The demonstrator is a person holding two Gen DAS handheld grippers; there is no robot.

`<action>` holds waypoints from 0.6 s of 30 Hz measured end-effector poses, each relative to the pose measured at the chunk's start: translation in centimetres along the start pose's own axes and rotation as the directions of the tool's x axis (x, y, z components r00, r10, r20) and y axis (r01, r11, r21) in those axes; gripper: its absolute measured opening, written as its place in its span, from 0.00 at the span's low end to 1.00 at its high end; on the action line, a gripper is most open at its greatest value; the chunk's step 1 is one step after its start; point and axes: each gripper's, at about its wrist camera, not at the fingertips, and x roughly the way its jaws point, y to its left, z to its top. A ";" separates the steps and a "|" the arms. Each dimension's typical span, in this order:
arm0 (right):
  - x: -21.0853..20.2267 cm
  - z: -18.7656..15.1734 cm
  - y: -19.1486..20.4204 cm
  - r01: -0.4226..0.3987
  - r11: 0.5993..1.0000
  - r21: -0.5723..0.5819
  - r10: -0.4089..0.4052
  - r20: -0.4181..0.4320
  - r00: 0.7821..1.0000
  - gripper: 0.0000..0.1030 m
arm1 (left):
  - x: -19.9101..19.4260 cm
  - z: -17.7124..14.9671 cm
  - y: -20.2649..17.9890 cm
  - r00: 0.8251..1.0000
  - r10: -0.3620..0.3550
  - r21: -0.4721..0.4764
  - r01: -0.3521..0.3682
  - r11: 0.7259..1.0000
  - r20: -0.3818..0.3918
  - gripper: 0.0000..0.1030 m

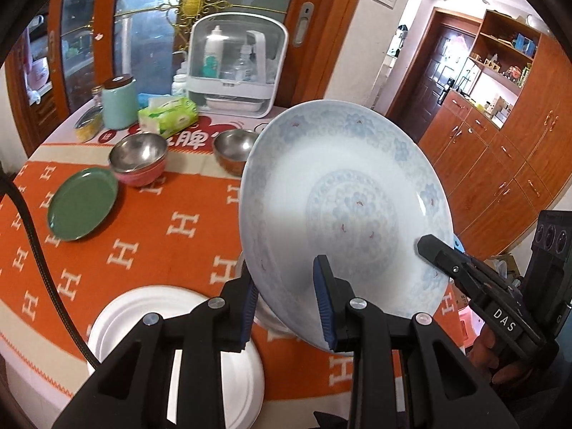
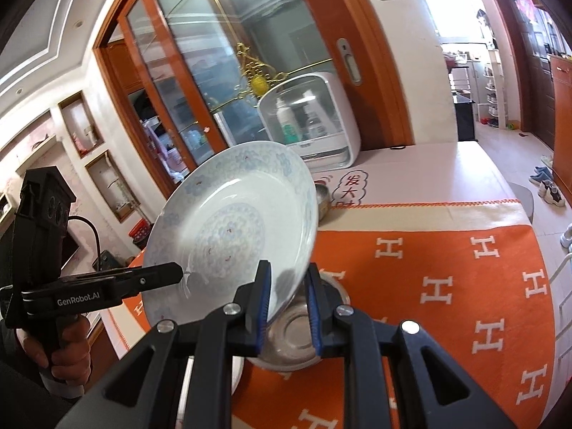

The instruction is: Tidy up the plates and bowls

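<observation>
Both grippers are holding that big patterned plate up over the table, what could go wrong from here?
1. The left gripper and right gripper pinch only the tilted plate's rim, so it may slip.
2. A steel bowl and a white plate sit below; a drop or careless lowering could hit them.

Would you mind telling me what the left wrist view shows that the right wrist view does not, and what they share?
Only the left wrist view shows the green plate, the white plate and the steel bowl stacked in a pink bowl.

Only the right wrist view shows the clear glass bowl beneath the lifted plate, and shoes on the floor.

Both show the blue-patterned plate, held tilted above the orange tablecloth with the left gripper and right gripper clamped on its rim.
</observation>
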 end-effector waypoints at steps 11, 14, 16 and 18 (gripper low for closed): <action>0.2 -2.1 4.1 -0.022 0.999 -0.029 0.021 -0.046 0.999 0.18 | -3.2 -3.0 3.1 1.000 0.020 0.000 -0.020 1.000 -0.013 0.27; 0.4 -2.8 5.0 -0.013 0.999 -0.035 0.011 -0.063 0.998 0.18 | -3.5 -3.5 4.0 0.999 0.014 0.005 -0.014 1.000 -0.032 0.27; 0.7 -3.3 5.6 -0.007 1.000 -0.030 0.004 -0.078 0.997 0.18 | -3.6 -3.7 4.5 0.999 0.010 0.014 -0.009 1.000 -0.040 0.27; 0.9 -3.8 6.2 0.000 1.000 -0.027 -0.003 -0.090 0.996 0.18 | -3.6 -3.9 5.1 0.998 0.002 0.017 -0.001 1.000 -0.059 0.27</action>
